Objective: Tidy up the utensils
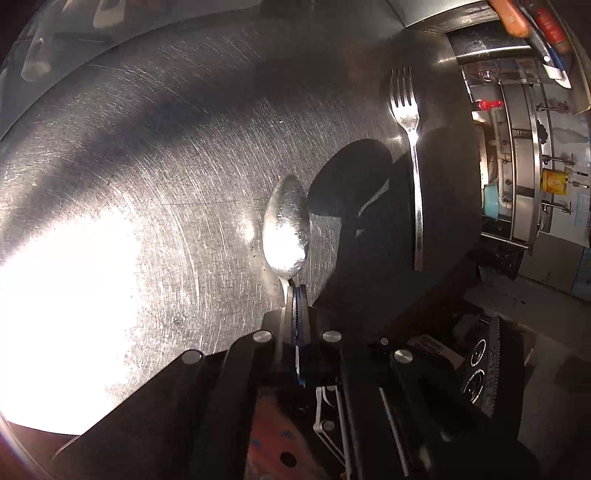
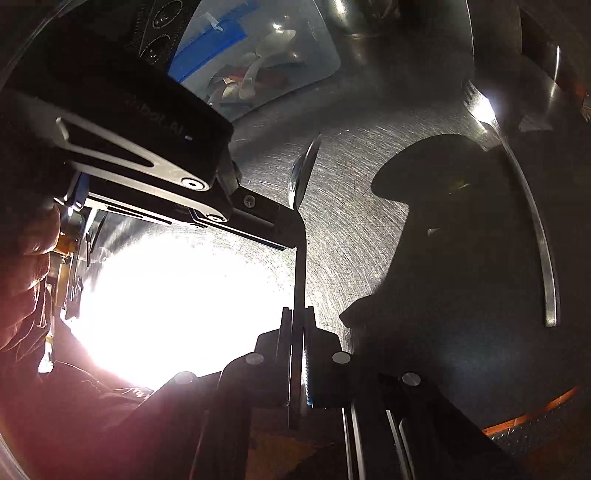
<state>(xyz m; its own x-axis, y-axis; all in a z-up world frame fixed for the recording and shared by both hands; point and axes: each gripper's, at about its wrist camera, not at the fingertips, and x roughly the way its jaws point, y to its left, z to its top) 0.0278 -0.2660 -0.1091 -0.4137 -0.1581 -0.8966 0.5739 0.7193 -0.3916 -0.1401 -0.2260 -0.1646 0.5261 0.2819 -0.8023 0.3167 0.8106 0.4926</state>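
A metal spoon (image 1: 286, 230) is held above a scratched steel table (image 1: 166, 147). My left gripper (image 1: 295, 291) is shut on the spoon's neck, just below the bowl. My right gripper (image 2: 297, 314) is shut on the spoon's handle (image 2: 300, 258). In the right wrist view the left gripper (image 2: 284, 229) comes in from the left and clamps the spoon (image 2: 304, 170) edge-on below its bowl. A metal fork (image 1: 410, 147) lies flat on the table to the right of the spoon, tines pointing away; it also shows in the right wrist view (image 2: 532, 229).
A clear plastic container (image 2: 266, 55) with white utensils sits at the far side of the table. Strong glare (image 1: 62, 314) washes out the table's near left. A kitchen rack with bottles and tins (image 1: 528, 166) lies beyond the table's right edge. Orange-handled tools (image 1: 517, 18) hang top right.
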